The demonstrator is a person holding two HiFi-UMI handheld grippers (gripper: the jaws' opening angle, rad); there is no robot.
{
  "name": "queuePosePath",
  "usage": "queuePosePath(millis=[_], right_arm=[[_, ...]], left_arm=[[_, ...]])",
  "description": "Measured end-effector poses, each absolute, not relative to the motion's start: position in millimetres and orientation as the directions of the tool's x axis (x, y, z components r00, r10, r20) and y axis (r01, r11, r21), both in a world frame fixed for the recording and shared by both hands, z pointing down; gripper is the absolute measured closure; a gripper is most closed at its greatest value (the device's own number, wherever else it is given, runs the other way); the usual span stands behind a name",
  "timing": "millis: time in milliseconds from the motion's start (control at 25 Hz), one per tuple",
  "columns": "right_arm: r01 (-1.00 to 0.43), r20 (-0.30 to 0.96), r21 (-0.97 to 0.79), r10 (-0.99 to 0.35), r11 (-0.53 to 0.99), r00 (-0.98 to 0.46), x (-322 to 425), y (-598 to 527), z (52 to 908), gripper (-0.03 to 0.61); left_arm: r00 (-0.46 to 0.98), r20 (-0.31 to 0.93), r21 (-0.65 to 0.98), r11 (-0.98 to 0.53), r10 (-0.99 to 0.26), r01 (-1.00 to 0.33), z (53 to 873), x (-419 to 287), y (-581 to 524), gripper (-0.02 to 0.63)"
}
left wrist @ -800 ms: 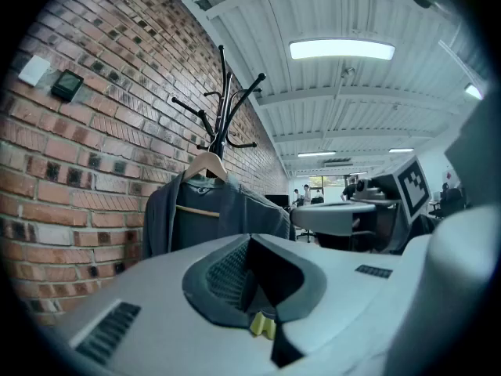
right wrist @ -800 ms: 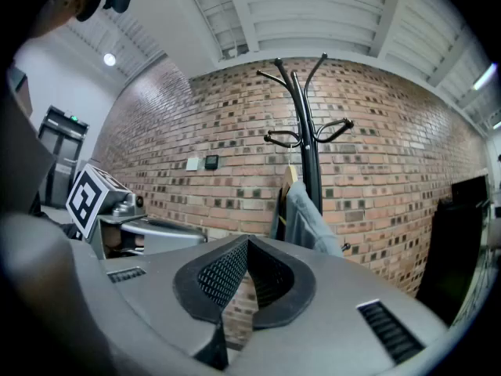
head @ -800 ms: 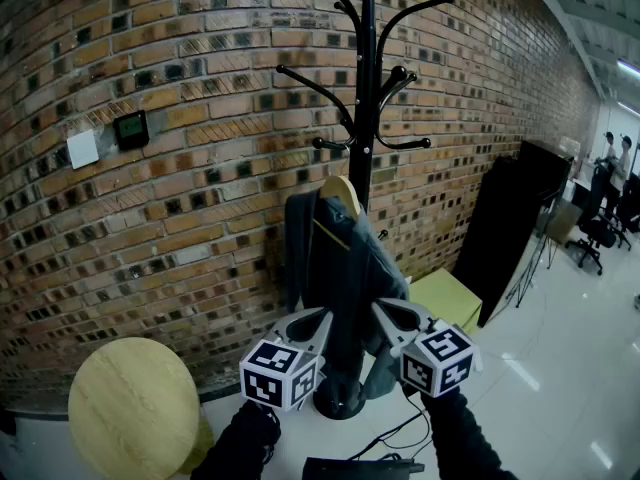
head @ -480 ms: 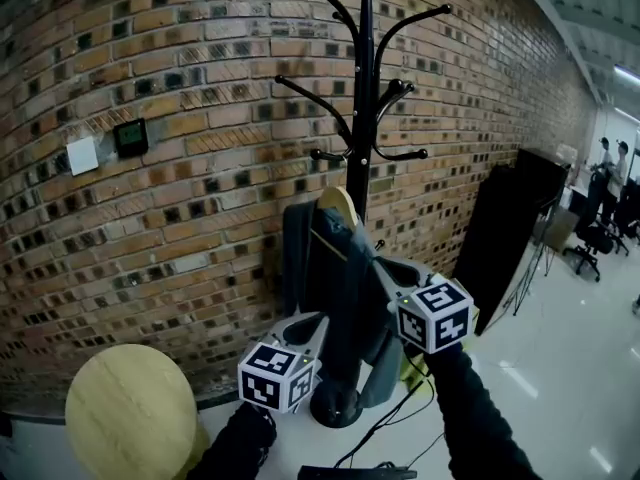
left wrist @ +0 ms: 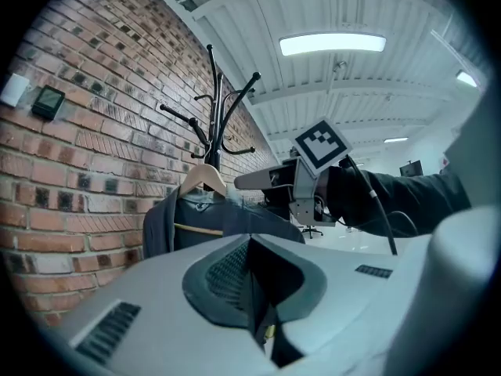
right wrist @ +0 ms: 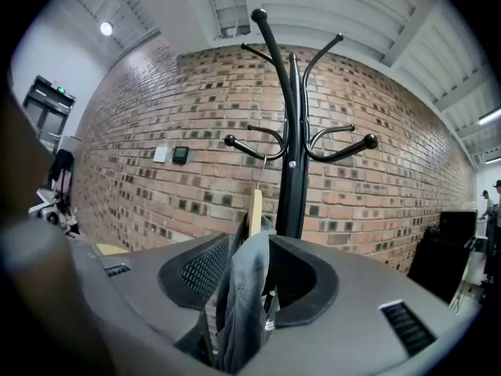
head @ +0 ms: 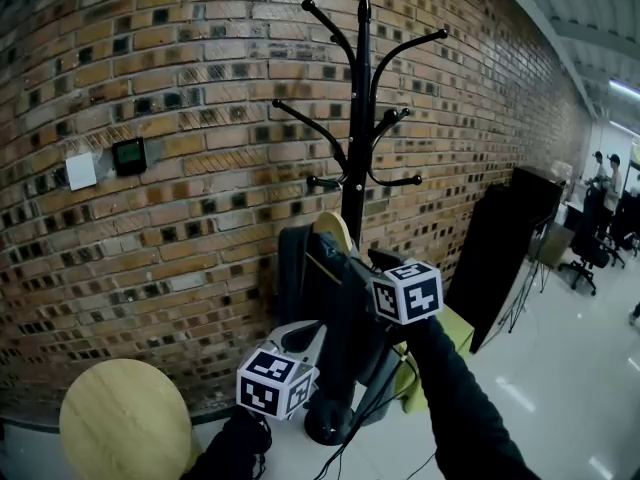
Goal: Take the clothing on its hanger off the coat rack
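A black coat rack (head: 358, 118) stands against the brick wall. From one of its lower hooks hangs a grey jacket (head: 320, 288) on a wooden hanger (head: 335, 230). My right gripper (head: 358, 265) is raised to the jacket's right shoulder. In the right gripper view the grey cloth (right wrist: 244, 288) fills the gap between its jaws, which are shut on it, with the hanger (right wrist: 256, 210) just above. My left gripper (head: 303, 334) stays low in front of the jacket's hem, shut and empty; in its own view the pads (left wrist: 227, 276) meet, and the jacket (left wrist: 196, 222) hangs ahead of them.
A round wooden tabletop (head: 125, 423) sits at lower left. A yellow-green piece (head: 455, 323) and a tall black panel (head: 505, 258) stand to the rack's right. A wall switch (head: 80, 171) and a small display (head: 130, 155) are on the brick wall. People (head: 600, 168) stand far right.
My right gripper has risen from beside the rack's base up to the jacket's shoulder. The left gripper has stayed low, almost in place.
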State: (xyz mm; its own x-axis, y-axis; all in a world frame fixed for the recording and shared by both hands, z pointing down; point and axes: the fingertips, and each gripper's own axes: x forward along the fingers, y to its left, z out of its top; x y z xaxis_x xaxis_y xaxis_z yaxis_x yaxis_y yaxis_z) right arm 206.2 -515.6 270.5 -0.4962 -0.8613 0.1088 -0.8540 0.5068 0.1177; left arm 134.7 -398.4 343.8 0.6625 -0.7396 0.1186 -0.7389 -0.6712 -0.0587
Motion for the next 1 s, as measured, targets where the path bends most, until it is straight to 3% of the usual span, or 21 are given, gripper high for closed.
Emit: queuePosePath(millis=[120,400,520,1000], right_arm=[[-0.851,0.175,0.111,-0.853,0.513,-0.491,201,-530,281,0.383],[-0.858,0.356,0.112,-0.826,0.501,-0.436,194,-567,311,0.383],[-0.841,0.369,0.135,-0.814,0.524,-0.448,193,-571,318,0.528],[-0.807,0.341,0.145,-0.794,0.573,-0.503,186,-565,305,0.541]], left_arm=[[0.66,0.114,-0.058,-0.668,-0.743,-0.742,342,132,-399,0.611],[0.633,0.127,-0.03,-0.641,-0.763,-0.767,351,114,-400,0.611],[0.613,0.129,-0.024,-0.62,-0.78,-0.784,355,102,-399,0.611],[0.582,0.134,-0.02,-0.589,-0.802,-0.808,358,80,-400,0.611]])
